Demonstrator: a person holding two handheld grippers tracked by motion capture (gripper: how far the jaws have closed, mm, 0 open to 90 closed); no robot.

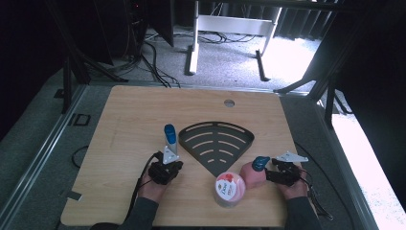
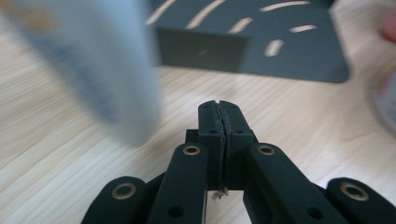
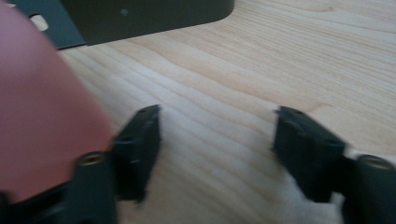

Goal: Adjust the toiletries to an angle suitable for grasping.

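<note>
A black fan-shaped slotted tray [image 1: 190,136] lies mid-table. Just left of it stands a pale bottle with a blue cap [image 1: 170,136]. My left gripper [image 1: 168,160] sits right behind it, jaws shut with nothing between them. In the left gripper view the shut gripper [image 2: 219,105] points at the tray [image 2: 299,51], and the bottle [image 2: 93,70] is a blur up to its left. A pink bottle with a blue cap [image 1: 252,176] lies at the front right. My right gripper [image 1: 269,173] is open beside it. In the right gripper view its jaws [image 3: 217,116] hold only bare wood, and the pink bottle [image 3: 42,116] is outside the left jaw.
A pink Dove jar [image 1: 230,188] stands near the front edge, between the two hands. The wooden table [image 1: 143,110] has a round cable hole [image 1: 229,102] at the back. Beyond the table are desk legs, cables and dark curtains.
</note>
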